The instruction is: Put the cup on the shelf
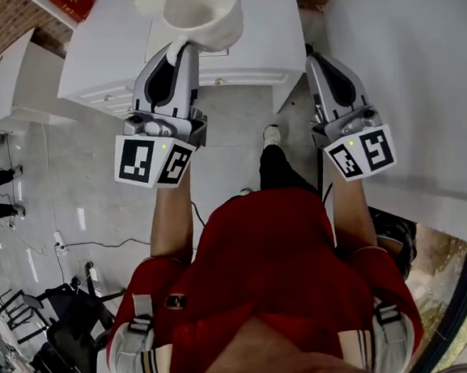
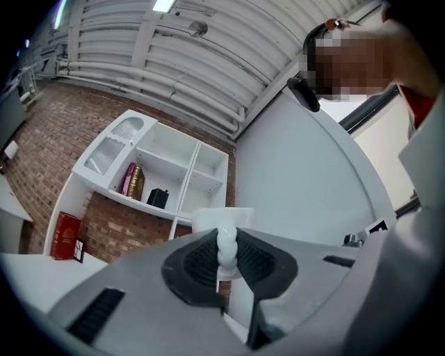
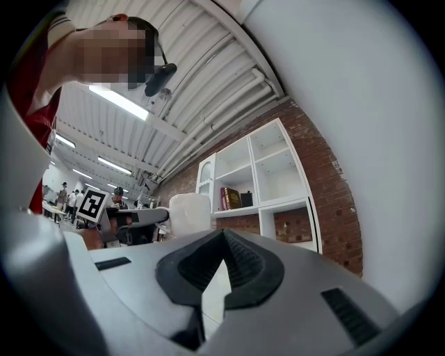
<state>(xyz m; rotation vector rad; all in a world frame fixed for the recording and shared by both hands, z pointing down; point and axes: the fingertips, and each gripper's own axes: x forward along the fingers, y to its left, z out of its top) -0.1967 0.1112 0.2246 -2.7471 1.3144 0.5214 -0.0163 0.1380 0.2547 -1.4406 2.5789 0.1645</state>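
My left gripper (image 1: 182, 51) is shut on the handle (image 2: 226, 245) of a white cup (image 1: 202, 14) and holds it out in front of me. In the left gripper view the cup's body (image 2: 221, 217) shows just past the pads. Beyond it a white shelf unit (image 2: 163, 174) stands against a brick wall, with books (image 2: 132, 181) and a small black thing (image 2: 158, 198) in one compartment. My right gripper (image 1: 314, 54) is beside it at the right, shut with nothing between its pads (image 3: 240, 261). The right gripper view shows the cup (image 3: 190, 214) and the shelf (image 3: 268, 174).
A plain white wall (image 1: 406, 69) runs close along my right side. White cabinets (image 1: 101, 71) lie below the cup, with a red box (image 1: 71, 2) on top. Cables and black chairs (image 1: 62, 318) are on the floor at my left. People stand far back (image 3: 69, 198).
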